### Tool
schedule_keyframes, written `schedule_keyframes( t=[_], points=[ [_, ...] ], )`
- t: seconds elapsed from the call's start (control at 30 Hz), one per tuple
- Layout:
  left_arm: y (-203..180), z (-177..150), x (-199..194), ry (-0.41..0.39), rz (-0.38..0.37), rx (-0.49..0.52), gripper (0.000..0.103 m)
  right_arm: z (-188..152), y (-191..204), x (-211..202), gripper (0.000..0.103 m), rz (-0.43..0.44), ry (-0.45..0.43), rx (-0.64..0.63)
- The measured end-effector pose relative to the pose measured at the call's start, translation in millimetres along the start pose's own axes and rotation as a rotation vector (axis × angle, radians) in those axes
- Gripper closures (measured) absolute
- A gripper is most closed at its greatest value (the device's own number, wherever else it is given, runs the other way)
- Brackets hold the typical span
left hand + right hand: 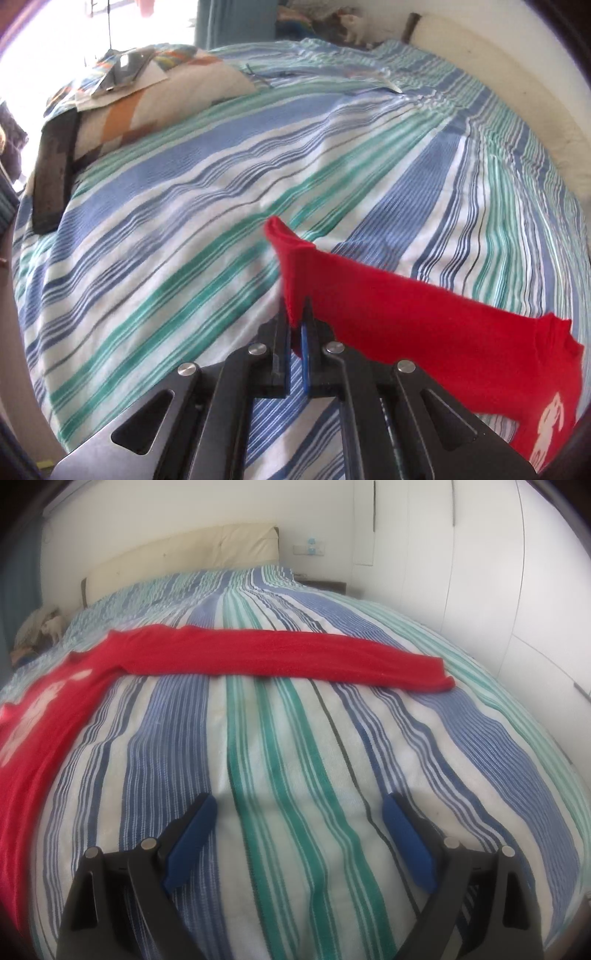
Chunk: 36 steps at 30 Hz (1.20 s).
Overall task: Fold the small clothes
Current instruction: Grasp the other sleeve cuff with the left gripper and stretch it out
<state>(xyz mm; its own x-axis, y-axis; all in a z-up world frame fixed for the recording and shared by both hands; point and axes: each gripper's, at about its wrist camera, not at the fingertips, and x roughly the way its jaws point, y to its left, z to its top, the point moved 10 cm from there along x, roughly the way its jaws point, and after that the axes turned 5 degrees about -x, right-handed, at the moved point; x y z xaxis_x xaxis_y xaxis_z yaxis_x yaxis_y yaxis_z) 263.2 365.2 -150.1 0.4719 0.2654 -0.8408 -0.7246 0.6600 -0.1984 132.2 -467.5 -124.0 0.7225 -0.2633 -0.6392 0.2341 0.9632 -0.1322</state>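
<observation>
A red long-sleeved shirt (424, 325) with a white print lies on the striped bedspread (221, 184). My left gripper (297, 317) is shut on the end of one red sleeve, whose cuff sticks up beyond the fingertips. In the right wrist view the shirt's other sleeve (280, 655) lies stretched flat across the bedspread (295, 775), with the printed body (37, 709) at the left edge. My right gripper (299, 808) is open above bare bedspread, well short of that sleeve, with nothing between its blue pads (192, 842).
A patchwork pillow (155, 96) with flat items on it and a dark board (55, 173) lie at the far left of the bed. A cream headboard (184, 554) stands beyond; white wardrobe doors (480, 572) are on the right.
</observation>
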Motion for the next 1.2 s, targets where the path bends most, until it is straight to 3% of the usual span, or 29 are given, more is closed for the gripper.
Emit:
schedule_keyframes(
  t=[0.17,0.47,0.57,0.7,0.8,0.83,0.87,0.93,0.97,1.03,1.1,1.13,1.17,1.2],
  points=[
    [19,-24,0,0.004,-0.004,-0.061,0.101,0,0,1,0.012,-0.006,0.004,-0.003],
    [27,-24,15,0.061,-0.023,-0.074,0.101,1,1,1,0.012,-0.009,0.005,-0.004],
    [25,-22,12,0.086,-0.063,-0.034,0.1,1,0,1,0.012,-0.01,0.004,-0.004],
    [39,-20,6,0.144,-0.151,-0.107,0.098,2,1,2,0.012,-0.008,0.002,-0.003],
    [46,-15,-7,0.133,-0.178,-0.126,0.088,2,1,2,0.012,-0.008,0.001,-0.002],
    [47,-11,-13,0.11,-0.168,-0.117,0.073,2,1,2,0.012,-0.009,0.001,-0.002],
    [46,-7,-16,0.091,-0.166,-0.101,0.049,2,1,2,0.012,-0.009,0.001,-0.002],
    [39,1,-17,0.073,-0.168,-0.072,0.023,2,1,3,0.012,-0.009,0.001,-0.002],
    [34,3,-14,0.076,-0.169,-0.058,0.021,2,1,3,0.012,-0.01,0.001,-0.002],
    [23,4,-2,0.095,-0.176,-0.031,0.022,2,0,3,0.012,-0.012,0.001,-0.002],
    [13,1,11,0.127,-0.179,-0.004,0.047,3,0,3,0.012,-0.014,0.002,-0.002],
    [10,-3,18,0.15,-0.171,0.018,0.087,2,1,2,0.012,-0.015,0.002,-0.002],
    [9,-6,23,0.158,-0.151,0.039,0.097,2,1,2,0.012,-0.017,0.002,-0.002],
    [11,-6,22,0.127,-0.122,0.049,0.097,2,1,2,0.012,-0.018,0.002,-0.002]
  ],
)
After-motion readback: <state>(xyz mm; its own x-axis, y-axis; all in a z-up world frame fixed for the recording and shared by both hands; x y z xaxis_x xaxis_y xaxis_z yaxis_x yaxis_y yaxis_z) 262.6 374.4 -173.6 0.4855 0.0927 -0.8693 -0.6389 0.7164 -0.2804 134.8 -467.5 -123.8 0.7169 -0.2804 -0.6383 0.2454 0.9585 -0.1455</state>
